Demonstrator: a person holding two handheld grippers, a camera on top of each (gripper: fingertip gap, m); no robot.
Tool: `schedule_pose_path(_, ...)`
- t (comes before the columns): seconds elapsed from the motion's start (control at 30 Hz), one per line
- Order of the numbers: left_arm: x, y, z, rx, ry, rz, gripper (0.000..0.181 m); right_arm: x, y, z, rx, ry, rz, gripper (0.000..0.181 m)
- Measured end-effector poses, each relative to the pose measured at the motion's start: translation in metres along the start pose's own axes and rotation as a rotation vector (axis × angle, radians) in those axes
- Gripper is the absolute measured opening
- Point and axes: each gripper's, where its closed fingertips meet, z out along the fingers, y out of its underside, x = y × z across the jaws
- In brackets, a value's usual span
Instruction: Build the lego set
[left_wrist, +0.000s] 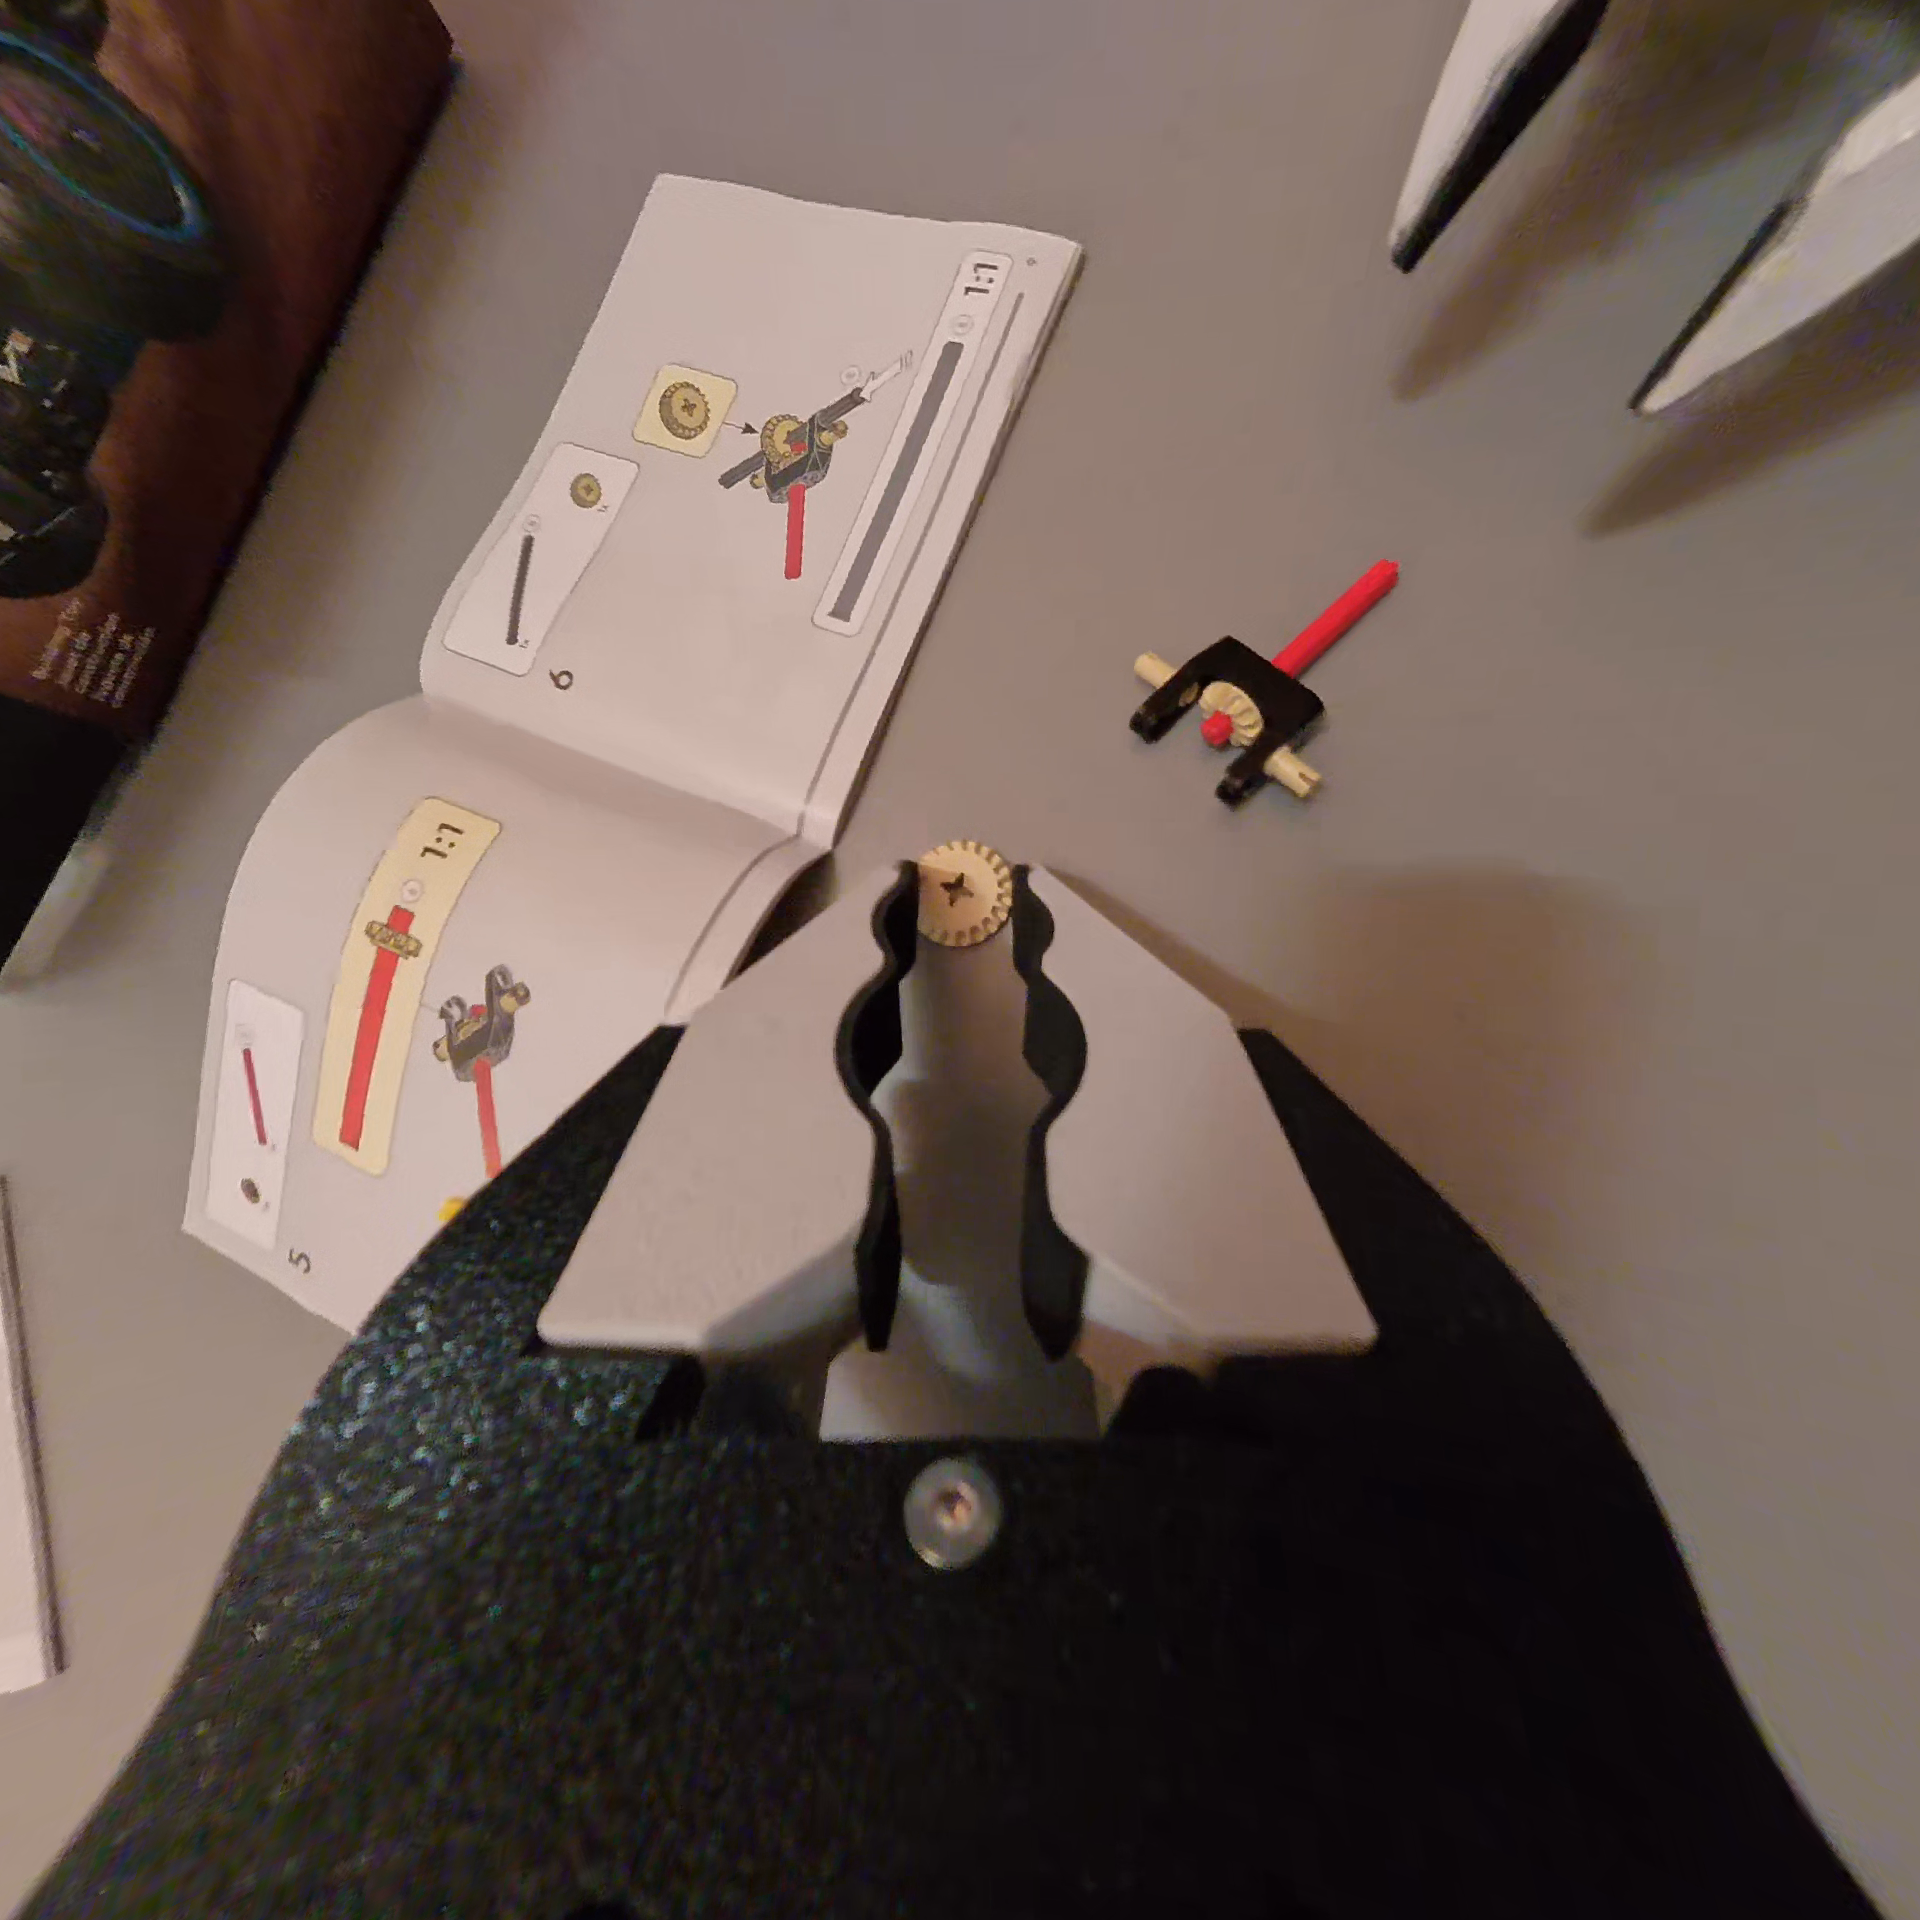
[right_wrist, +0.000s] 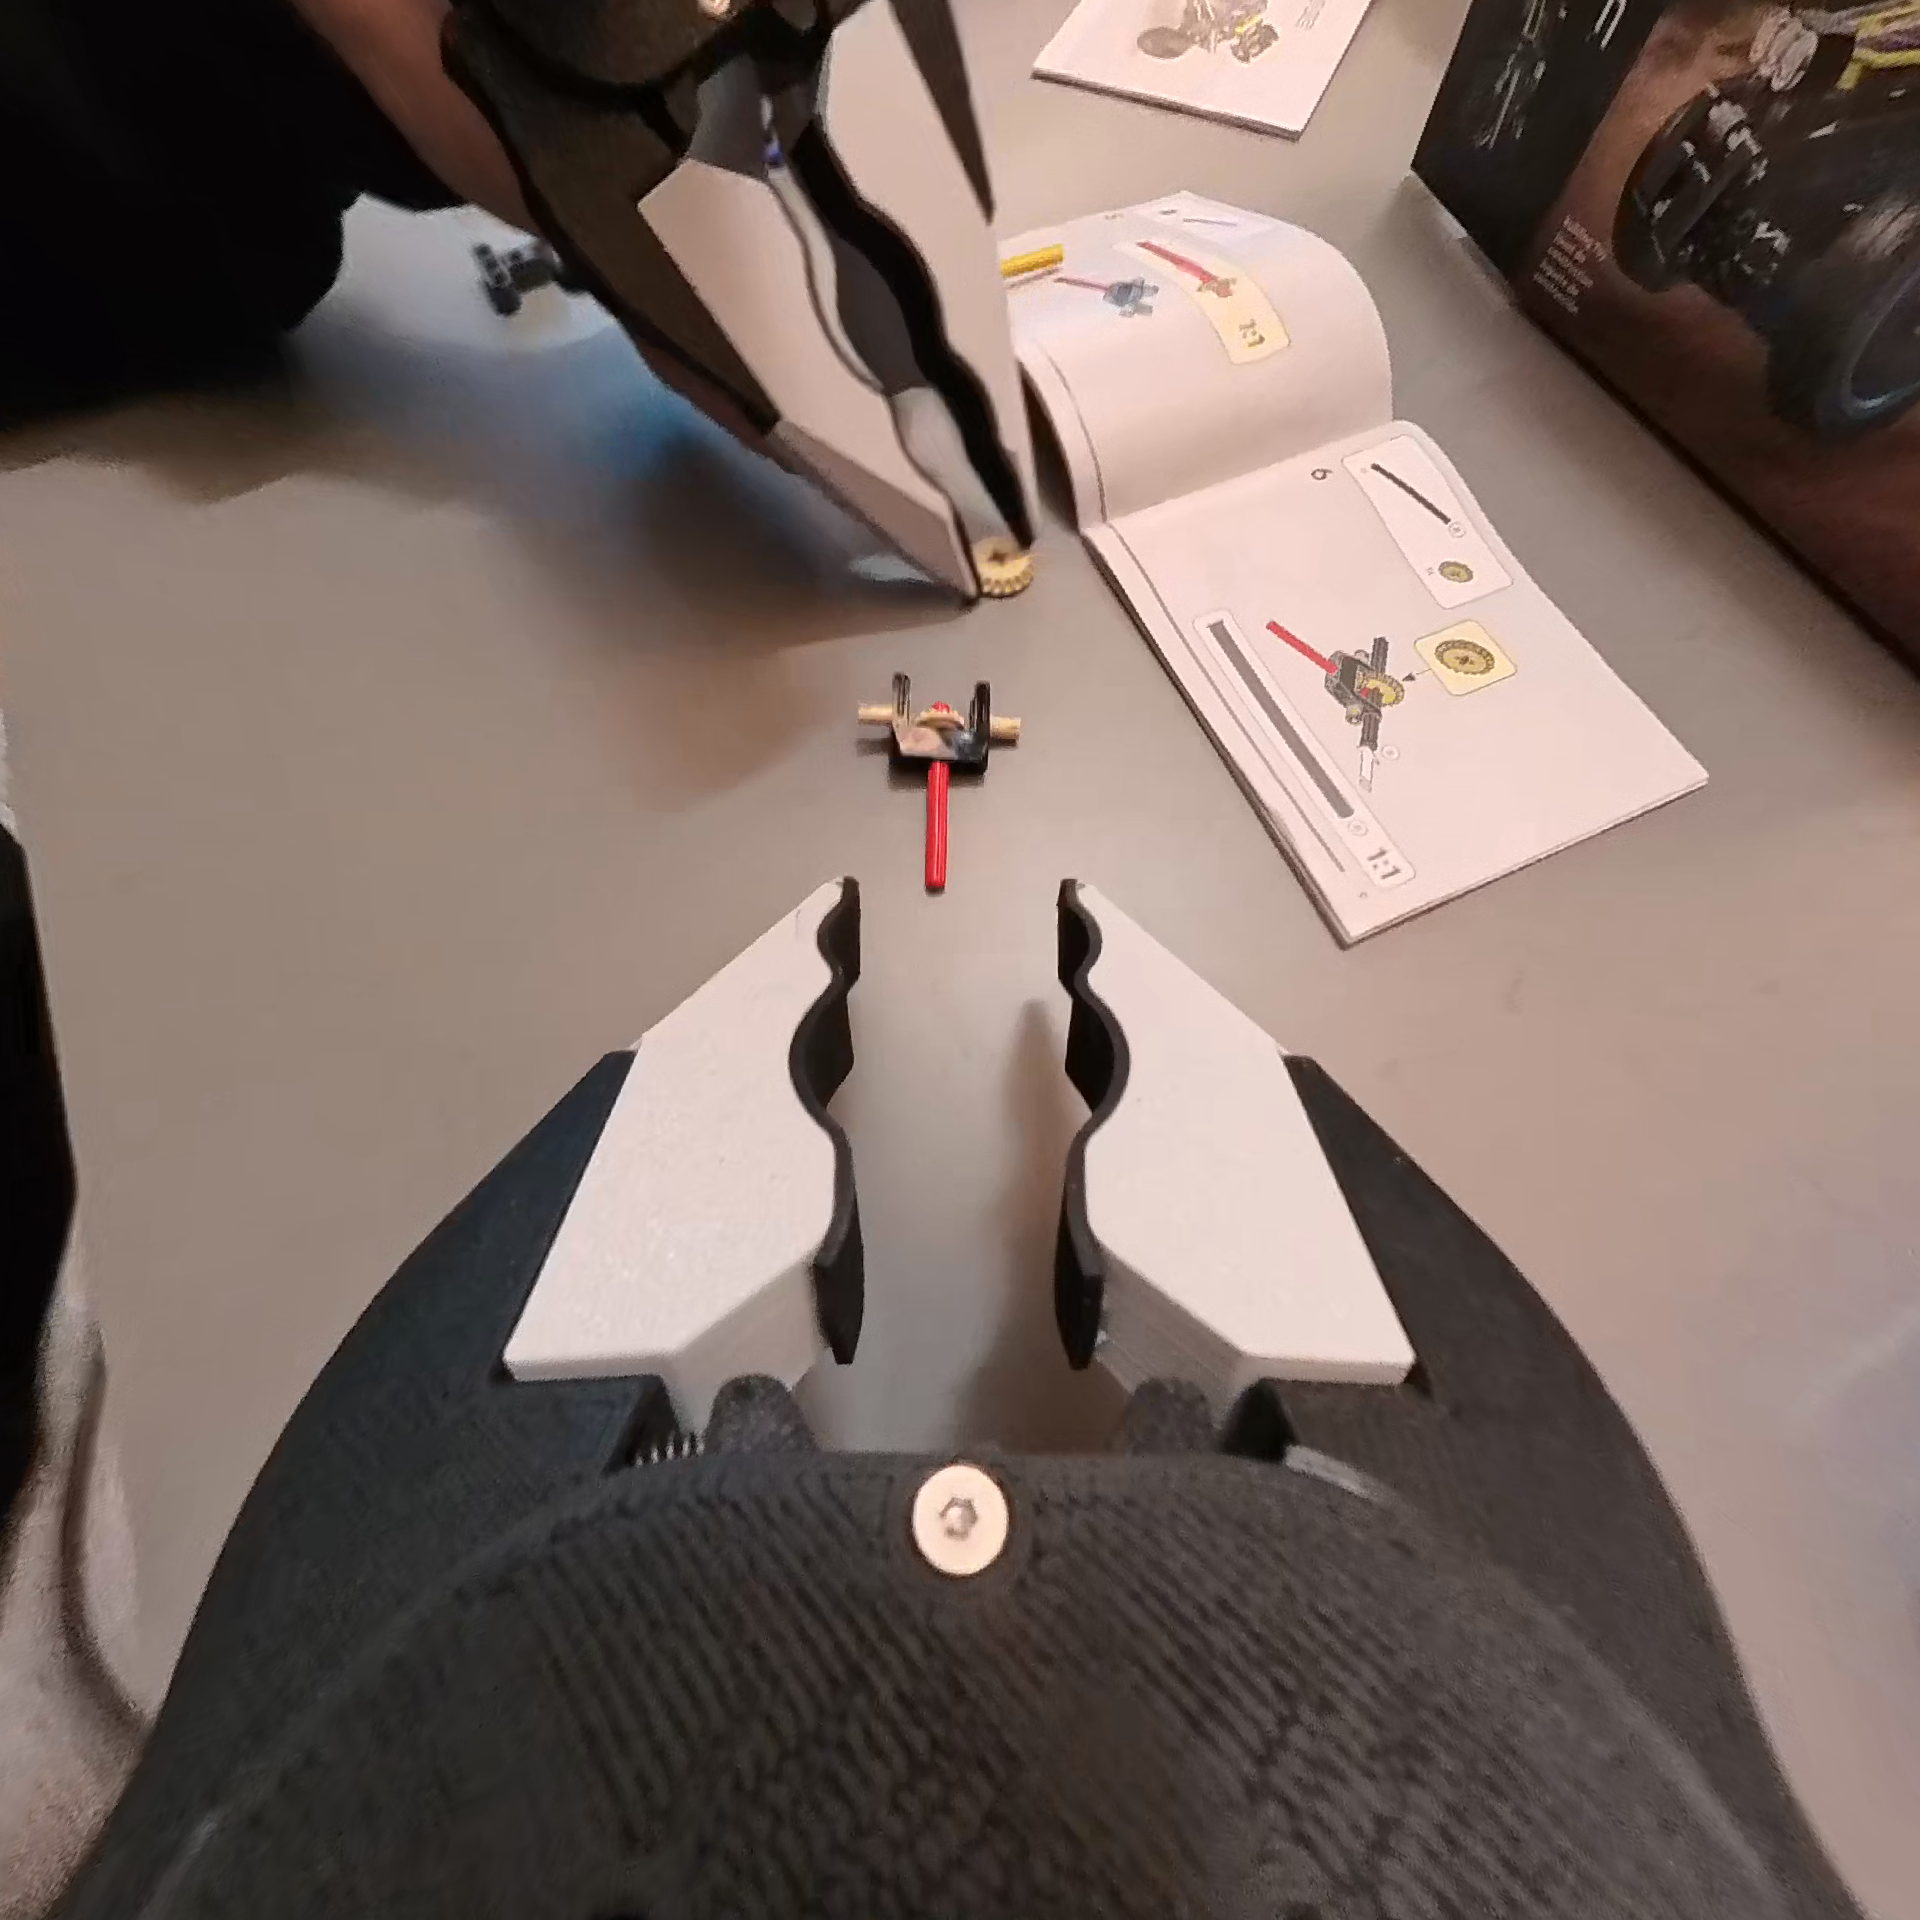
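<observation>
My left gripper (left_wrist: 961, 878) is shut on a tan gear (left_wrist: 964, 896) at its fingertips, close above the grey table; the gear also shows in the right wrist view (right_wrist: 1003, 569). A small assembly (left_wrist: 1231, 712) lies on the table to the right of it: a black bracket with a tan cross pin, a small tan gear and a red axle. In the right wrist view the assembly (right_wrist: 940, 740) lies just ahead of my right gripper (right_wrist: 958, 899), which is open and empty, its tips near the end of the red axle (right_wrist: 938, 826).
An open instruction booklet (left_wrist: 665, 727) lies left of the left gripper, and shows at the right in the right wrist view (right_wrist: 1351, 644). The set's dark box (right_wrist: 1714, 260) stands beyond it. A second booklet (right_wrist: 1205, 52) and a small black part (right_wrist: 509, 272) lie farther off.
</observation>
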Motion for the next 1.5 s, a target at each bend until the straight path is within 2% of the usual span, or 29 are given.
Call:
schedule_pose_path(0.1, 0.008, 0.004, -0.007, 0.026, -0.015, 0.067, 0.015, 0.002, -0.012, -0.002, 0.04, 0.005, 0.032, 0.037)
schedule_pose_path(0.17, 0.013, -0.004, -0.016, 0.098, -0.061, 0.147, 0.015, 0.001, -0.019, -0.001, 0.063, -0.016, 0.093, 0.04)
schedule_pose_path(0.23, 0.018, -0.016, -0.027, 0.191, -0.155, 0.268, 0.016, -0.004, -0.03, 0.0, 0.106, -0.075, 0.155, 0.047)
schedule_pose_path(0.4, 0.038, -0.054, -0.058, 0.411, -0.423, 0.609, 0.015, -0.017, -0.054, 0.018, 0.199, -0.216, 0.262, 0.043)
schedule_pose_path(0.5, 0.046, -0.062, -0.063, 0.44, -0.501, 0.727, 0.015, -0.032, -0.064, 0.023, 0.243, -0.325, 0.305, 0.028)
schedule_pose_path(0.67, 0.047, -0.062, -0.065, 0.454, -0.558, 0.786, 0.015, -0.041, -0.068, 0.023, 0.293, -0.361, 0.256, 0.005)
schedule_pose_path(0.77, 0.051, -0.061, -0.067, 0.475, -0.536, 0.79, 0.015, -0.04, -0.072, 0.022, 0.329, -0.354, 0.249, 0.014)
schedule_pose_path(0.8, 0.053, -0.061, -0.067, 0.482, -0.528, 0.793, 0.015, -0.041, -0.073, 0.021, 0.338, -0.365, 0.26, 0.013)
schedule_pose_path(0.83, 0.054, -0.061, -0.067, 0.488, -0.527, 0.797, 0.015, -0.041, -0.074, 0.02, 0.344, -0.37, 0.266, 0.004)
schedule_pose_path(0.93, 0.056, -0.061, -0.067, 0.489, -0.528, 0.823, 0.012, -0.04, -0.072, 0.022, 0.331, -0.361, 0.233, 0.002)
schedule_pose_path(1.03, 0.054, -0.059, -0.067, 0.495, -0.493, 0.773, 0.012, -0.028, -0.065, 0.023, 0.3, -0.267, 0.117, 0.002)
schedule_pose_path(1.17, 0.04, -0.052, -0.064, 0.458, -0.3, 0.487, 0.018, -0.01, -0.049, 0.021, 0.206, -0.096, -0.185, 0.002)
schedule_pose_path(1.23, 0.039, -0.049, -0.059, 0.432, -0.166, 0.371, 0.02, -0.012, -0.046, 0.024, 0.192, -0.074, -0.295, 0.001)
schedule_pose_path(1.33, 0.04, -0.051, -0.057, 0.447, -0.039, 0.301, 0.012, -0.018, -0.047, 0.03, 0.196, -0.09, -0.303, 0.001)
schedule_pose_path(1.5, 0.051, -0.047, -0.047, 0.418, 0.084, 0.298, 0.01, -0.022, -0.048, 0.034, 0.211, -0.099, -0.319, 0.001)
